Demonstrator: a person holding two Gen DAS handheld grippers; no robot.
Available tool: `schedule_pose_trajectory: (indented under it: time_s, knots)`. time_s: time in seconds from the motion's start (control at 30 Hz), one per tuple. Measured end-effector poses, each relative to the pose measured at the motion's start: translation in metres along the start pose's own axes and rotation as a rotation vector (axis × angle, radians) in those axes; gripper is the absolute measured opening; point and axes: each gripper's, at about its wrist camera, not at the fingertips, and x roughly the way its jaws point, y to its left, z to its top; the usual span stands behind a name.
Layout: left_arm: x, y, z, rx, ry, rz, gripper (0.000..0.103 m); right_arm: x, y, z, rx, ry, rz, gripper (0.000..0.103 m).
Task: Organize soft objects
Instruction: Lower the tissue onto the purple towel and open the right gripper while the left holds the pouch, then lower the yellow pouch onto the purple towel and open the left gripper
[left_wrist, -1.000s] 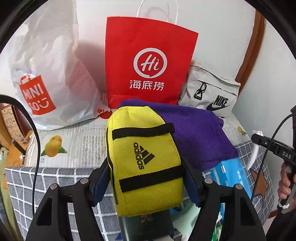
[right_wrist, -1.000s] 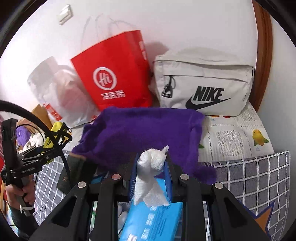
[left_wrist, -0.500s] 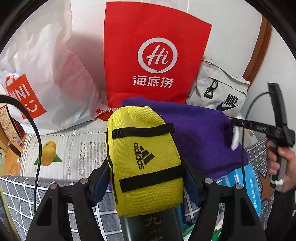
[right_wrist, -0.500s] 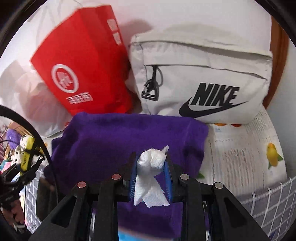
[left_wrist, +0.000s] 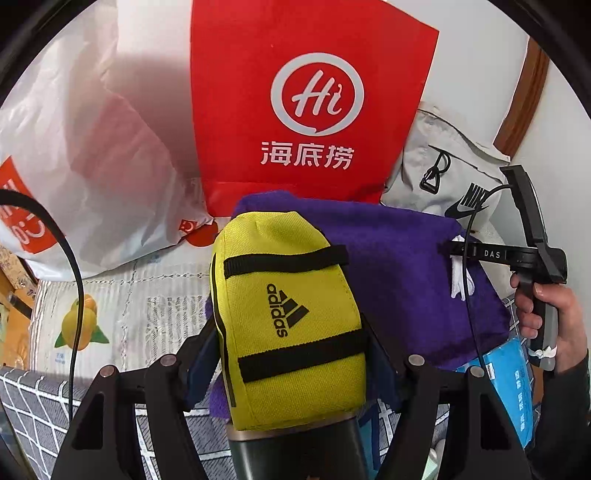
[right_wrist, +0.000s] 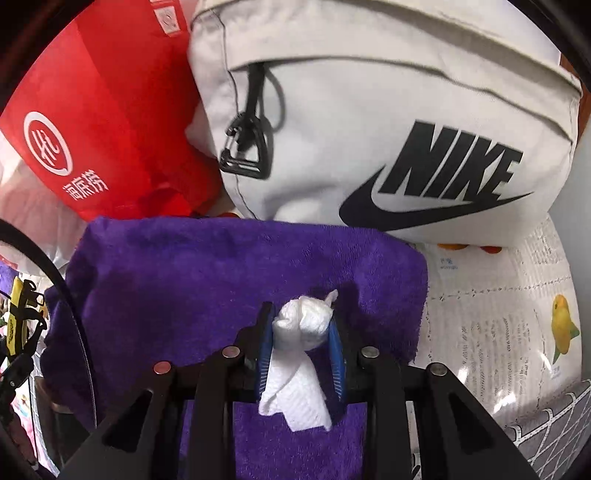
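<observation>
My left gripper (left_wrist: 291, 354) is shut on a yellow Adidas pouch (left_wrist: 291, 314) with black straps, held above the table. My right gripper (right_wrist: 301, 328) is shut on a crumpled white tissue (right_wrist: 299, 347) and hovers over a purple towel (right_wrist: 221, 273). In the left wrist view the towel (left_wrist: 388, 258) lies behind the pouch, and the right gripper (left_wrist: 458, 254) with its tissue shows over the towel's right part. A grey Nike bag (right_wrist: 388, 129) stands just behind the towel.
A red paper bag (left_wrist: 306, 110) and a white plastic Miniso bag (left_wrist: 74, 166) stand against the wall. A blue tissue pack (left_wrist: 513, 384) lies right of the towel. A fruit-print cloth (left_wrist: 122, 306) and a grey checked cloth (left_wrist: 33, 406) cover the table.
My right gripper has carried the tissue forward from the blue pack to over the purple towel, close to the Nike bag. My left gripper has moved forward with the pouch.
</observation>
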Motion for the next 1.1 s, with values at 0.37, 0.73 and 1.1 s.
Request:
schedule_pose_trajectory:
  time_s: [0.37,0.73,1.1]
  knots:
    - [0.022,-0.014,0.013,0.024,0.035,-0.006,0.069,-0.048,0.001,-0.019,-0.032,-0.065,0.030,0.059]
    - [0.065,-0.029,0.040,0.058,0.102,0.001,0.069,-0.116,0.009,-0.071,-0.111,-0.148,0.047,0.060]
    - [0.103,-0.031,0.056,0.043,0.191,0.005,0.074,-0.126,0.003,-0.105,-0.107,-0.139,0.018,0.060]
